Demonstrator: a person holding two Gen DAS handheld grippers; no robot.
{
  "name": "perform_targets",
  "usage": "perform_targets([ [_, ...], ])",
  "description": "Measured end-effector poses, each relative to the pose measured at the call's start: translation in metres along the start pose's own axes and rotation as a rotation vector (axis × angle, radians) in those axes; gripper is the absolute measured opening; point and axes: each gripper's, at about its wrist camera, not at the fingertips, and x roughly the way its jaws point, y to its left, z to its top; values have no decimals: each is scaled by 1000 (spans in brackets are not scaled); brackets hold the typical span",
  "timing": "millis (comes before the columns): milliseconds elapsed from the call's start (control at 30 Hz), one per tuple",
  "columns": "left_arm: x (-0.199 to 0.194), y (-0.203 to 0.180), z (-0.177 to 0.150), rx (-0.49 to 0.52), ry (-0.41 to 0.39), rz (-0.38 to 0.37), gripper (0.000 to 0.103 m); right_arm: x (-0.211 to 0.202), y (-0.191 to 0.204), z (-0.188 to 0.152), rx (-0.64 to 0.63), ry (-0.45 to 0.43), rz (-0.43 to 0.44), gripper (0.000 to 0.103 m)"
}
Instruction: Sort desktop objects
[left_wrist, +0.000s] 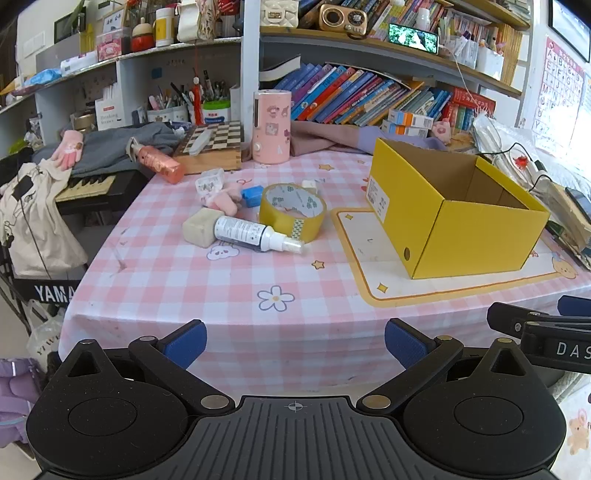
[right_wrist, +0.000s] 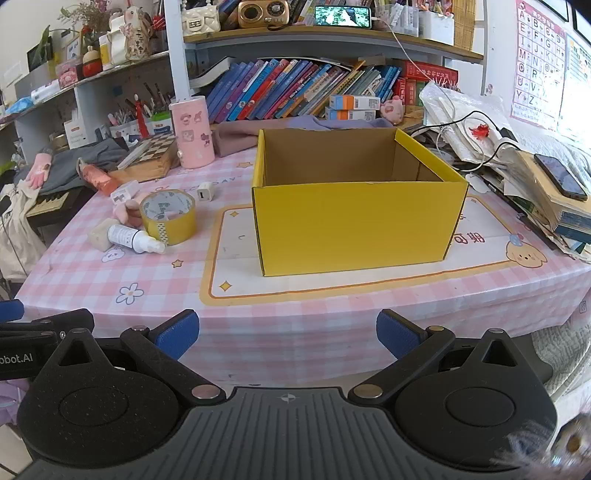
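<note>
An open, empty yellow cardboard box (left_wrist: 476, 236) (right_wrist: 354, 225) stands on a placemat on the pink checked tablecloth. Left of it lies a cluster: a yellow tape roll (left_wrist: 291, 212) (right_wrist: 169, 216), a white spray bottle (left_wrist: 255, 232) (right_wrist: 135, 238) lying on its side, a beige block (left_wrist: 201, 227) (right_wrist: 100, 233), a blue block (left_wrist: 252, 195), a white charger plug (right_wrist: 205, 192), a pink plush piece (left_wrist: 225, 203) and a small clear case (left_wrist: 209, 183). My left gripper (left_wrist: 294, 343) is open and empty at the table's front edge. My right gripper (right_wrist: 287, 338) is open and empty, in front of the box.
A pink sticker-covered cylinder (left_wrist: 271, 127), a chessboard box (left_wrist: 212, 146) and an orange bottle (left_wrist: 160, 162) stand at the back left. Books line the back shelf. A stack of books, cables and a phone (right_wrist: 559, 177) crowds the right side. A keyboard (left_wrist: 85, 186) sits left of the table.
</note>
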Motion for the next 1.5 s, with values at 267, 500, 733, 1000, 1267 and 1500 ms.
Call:
perform_targets([
  [267, 3, 2, 0, -3, 8, -8, 103, 0, 0, 0, 0, 1, -2, 103],
  [500, 4, 1, 0, -4, 10, -11, 103, 0, 0, 2, -2, 1, -3, 103],
  [733, 4, 1, -1, -3, 10, -11, 103, -1, 0, 3, -1, -2, -3, 103],
  [1000, 5, 2, -1, -6, 16, -12, 103, 0, 1, 4, -8, 1, -3, 103],
  [1267, 5, 3, -1, -5, 18, -14, 103, 0, 1, 4, -11, 1, -1, 103],
  [1500, 4, 5, -1, -4, 11, -10, 103, 0, 2, 4, -14, -4, -1, 103],
])
